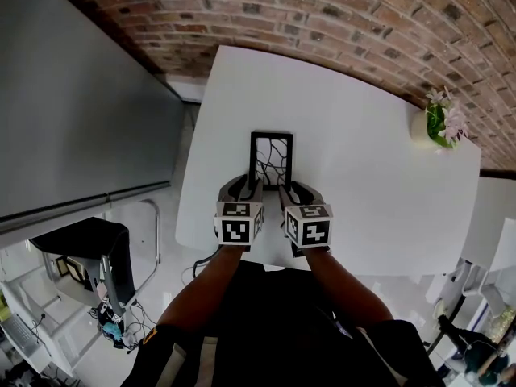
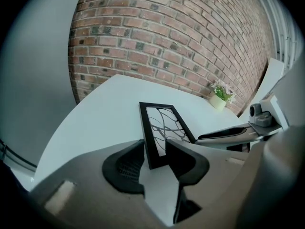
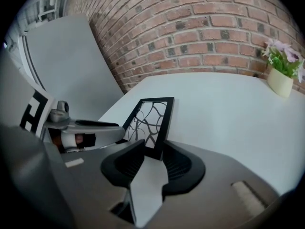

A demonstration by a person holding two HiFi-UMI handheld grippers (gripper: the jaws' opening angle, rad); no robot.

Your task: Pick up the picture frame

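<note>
The black picture frame (image 1: 271, 161), with a branch pattern behind its glass, lies flat on the white table (image 1: 363, 160) close to the near edge. My left gripper (image 1: 246, 186) stands at its near left corner and my right gripper (image 1: 297, 190) at its near right corner. In the left gripper view the frame (image 2: 164, 128) has its corner between the wide-spread jaws of the left gripper (image 2: 155, 151). In the right gripper view the frame (image 3: 150, 120) reaches between the right gripper's (image 3: 152, 151) jaws, with white table showing beside it. Neither pair of pads presses on it.
A small pot of pink flowers (image 1: 439, 123) stands at the table's far right corner. A brick wall (image 1: 322, 14) runs behind the table, and a grey panel (image 1: 72, 95) stands to its left. The table's near edge (image 1: 266, 252) lies just under my hands.
</note>
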